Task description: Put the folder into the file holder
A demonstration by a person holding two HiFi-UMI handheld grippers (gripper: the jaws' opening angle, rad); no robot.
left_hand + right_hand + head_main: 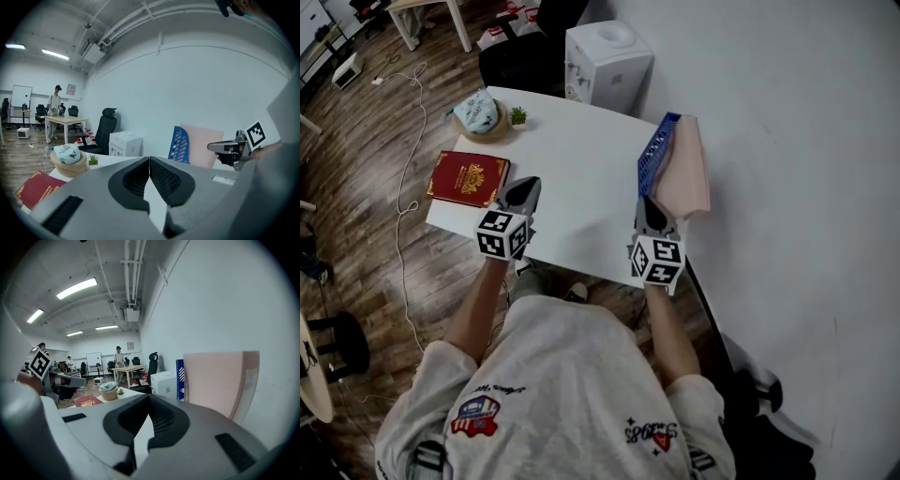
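Grey T-shirt (572, 375) of the operator fills the foreground, both forearms stretched over a white table (581, 178) w/ hand-held tongs in each fist. Left tongs (527, 185) are clenched tight, jaw tips meeting w/ nothing between them. Right tongs (649, 206) are likewise pinched together & empty, pads touching tip to tip.

Pink folder (692, 167) stands on edge just ahead of the right tongs & a little to their right, clear of the jaws. Its left face lies against the blue lattice file holder (657, 150), and its other face is turned to the white wall. Whether its lower edge sits inside the holder's slot can't be made out. Holder itself rises straight ahead of the right tongs, at the table's wall-side edge.

Red hardback book (469, 176) w/ gold crest lies flat just to the left of the left tongs, near the table's edge. Farther ahead & left of those tongs is a round woven basket (480, 124) w/ a light-blue soft item on top, and a small potted plant (518, 115) just beside it. Beyond the table's far edge, ahead & between the 2 tongs, stands a white water dispenser (605, 56) w/ a black office chair (520, 61) on its left. In the bkgd of the left gripper view a person (55, 112) stands at a desk, well apart from the action
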